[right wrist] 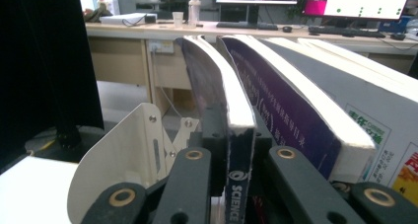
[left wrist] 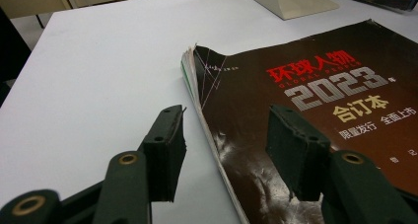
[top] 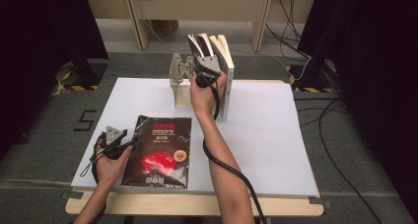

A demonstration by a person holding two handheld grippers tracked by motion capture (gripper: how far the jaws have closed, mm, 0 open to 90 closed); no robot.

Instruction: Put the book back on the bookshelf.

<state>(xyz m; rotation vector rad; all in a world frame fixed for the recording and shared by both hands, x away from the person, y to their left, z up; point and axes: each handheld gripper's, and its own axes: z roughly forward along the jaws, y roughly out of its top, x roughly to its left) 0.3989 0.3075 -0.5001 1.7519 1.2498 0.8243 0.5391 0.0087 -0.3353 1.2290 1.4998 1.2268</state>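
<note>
Black jaws of right gripper clench the spine of a thin book upright beside the bookend w/ other books, top centre of frame, so shelving looks half done; left gripper gapes over the magazine, lower left, still flat on worktop.

High view looks down over the table — gripper views sit close, sharing it.

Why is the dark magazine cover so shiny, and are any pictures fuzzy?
In the left gripper view, room light bounces off the glossy magazine, making pale glare patches near the bottom edge. In the right gripper view, the clamped book looks sharp, while the far desks and screens are soft. The high view is dim at both sides, and brightest on the white table.
</note>
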